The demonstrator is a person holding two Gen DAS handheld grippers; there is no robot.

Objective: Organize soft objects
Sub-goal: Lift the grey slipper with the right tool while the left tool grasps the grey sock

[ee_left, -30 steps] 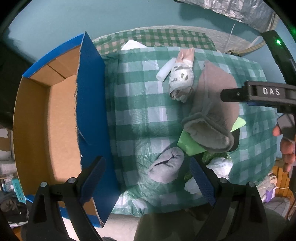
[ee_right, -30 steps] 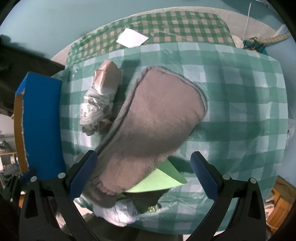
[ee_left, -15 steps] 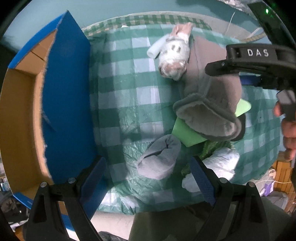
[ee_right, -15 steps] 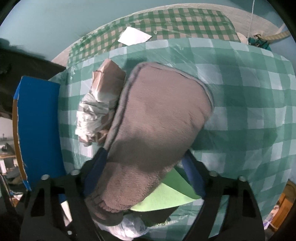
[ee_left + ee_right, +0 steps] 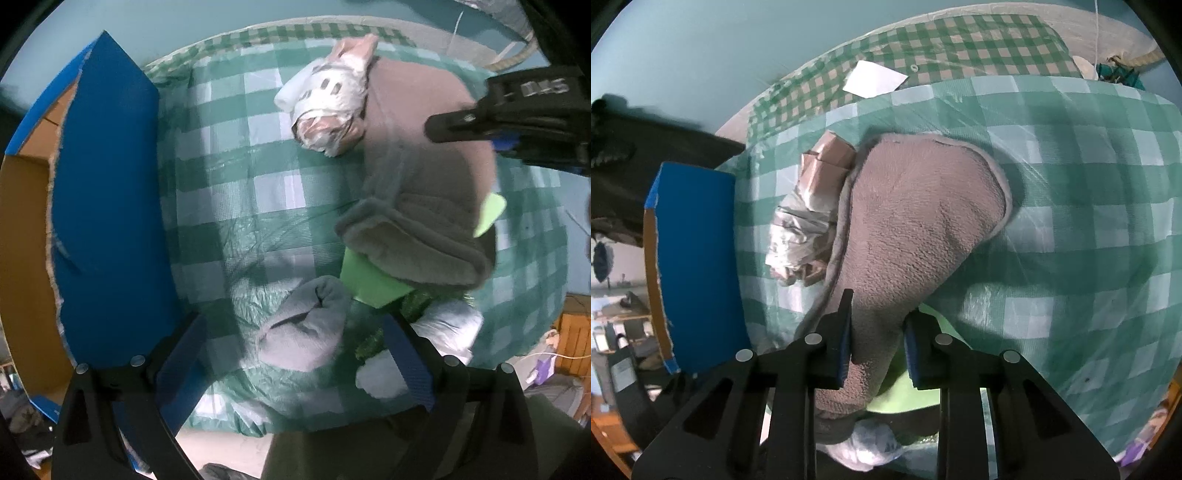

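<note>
A grey-brown fleece sock [image 5: 916, 229] lies on the green checked cloth [image 5: 1089, 240]. My right gripper [image 5: 879, 321] is closing on its narrow cuff end, and both blue pads press the bunched fabric. In the left wrist view the same sock [image 5: 413, 192] shows its open cuff, with a black finger [image 5: 465, 122] of the right gripper over it. My left gripper [image 5: 293, 328] is open and points straight down, with a rolled pale grey sock [image 5: 306, 332] below and between its fingers, untouched.
A cardboard box with blue outer walls [image 5: 107, 221] stands left of the cloth. A crumpled plastic-wrapped bundle [image 5: 328, 107] lies beside the fleece sock. A green sheet [image 5: 369, 284] and a white plastic bag [image 5: 447, 325] lie under and near its cuff. White paper [image 5: 875, 79] lies farther back.
My right gripper's jaws came together from wide apart onto the fleece sock's cuff end. My left gripper sank toward the rolled grey sock, which now looks larger between its fingers.
</note>
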